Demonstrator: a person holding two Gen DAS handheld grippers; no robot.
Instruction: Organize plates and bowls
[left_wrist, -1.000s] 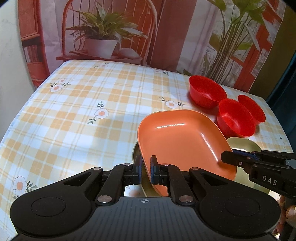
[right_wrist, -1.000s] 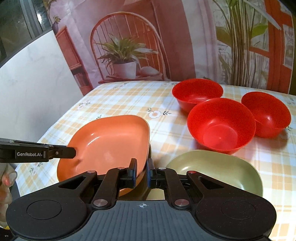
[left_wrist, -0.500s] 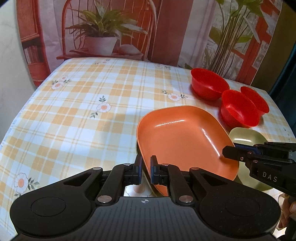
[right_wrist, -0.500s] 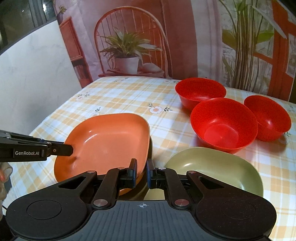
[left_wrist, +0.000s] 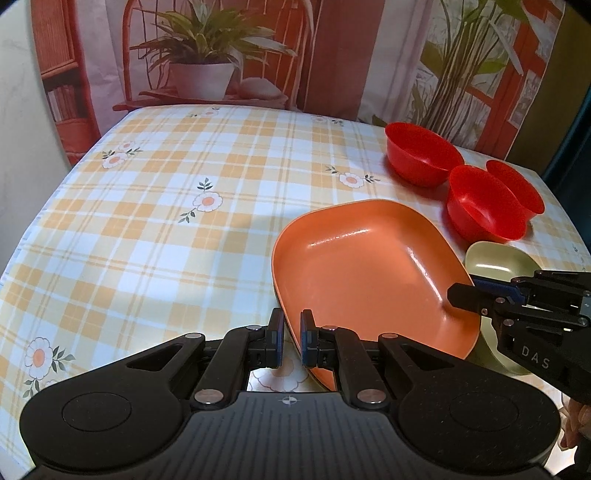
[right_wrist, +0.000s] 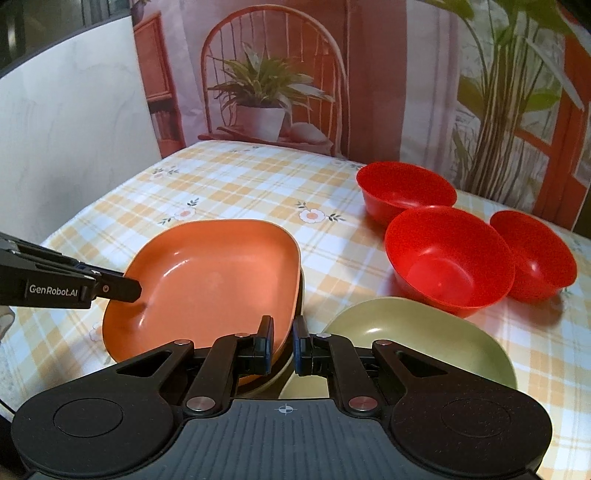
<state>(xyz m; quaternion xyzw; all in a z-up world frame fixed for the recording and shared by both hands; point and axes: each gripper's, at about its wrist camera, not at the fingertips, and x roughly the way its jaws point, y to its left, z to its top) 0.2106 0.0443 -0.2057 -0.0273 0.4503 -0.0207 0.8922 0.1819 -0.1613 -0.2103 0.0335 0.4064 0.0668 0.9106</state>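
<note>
So the biggest thing here is the table with the yellow-and-white checked flower tablecloth (left_wrist: 155, 221), filling most of both views.

On it, lower middle of the left wrist view, sits the large rounded-square orange plastic plate (left_wrist: 365, 273). It looks like it's held off the cloth, or at least propped: the right wrist view shows a dark rim and a pale edge peeking out under its near corner, maybe another dish, hard to say.

Both grippers are on that plate. The left gripper (left_wrist: 289, 338) has its fingers pinched on the near rim, and the right gripper (right_wrist: 282, 341) is clamped on the opposite rim, pads closed to the rim's thickness.

Next down in size, the olive-green oval plastic plate (right_wrist: 421, 343) lies flat at lower right of the right wrist view, just beside the orange one.

Then the three red round plastic bowls (right_wrist: 448, 258) at right, clustered close together but each standing on its own, none nested.

Progress-wise this looks early-to-middle. The plates aren't clearly stacked into one pile yet, and the bowls haven't been touched. Probably left to do: set the orange plate with the green one, then nest the three bowls.
</note>
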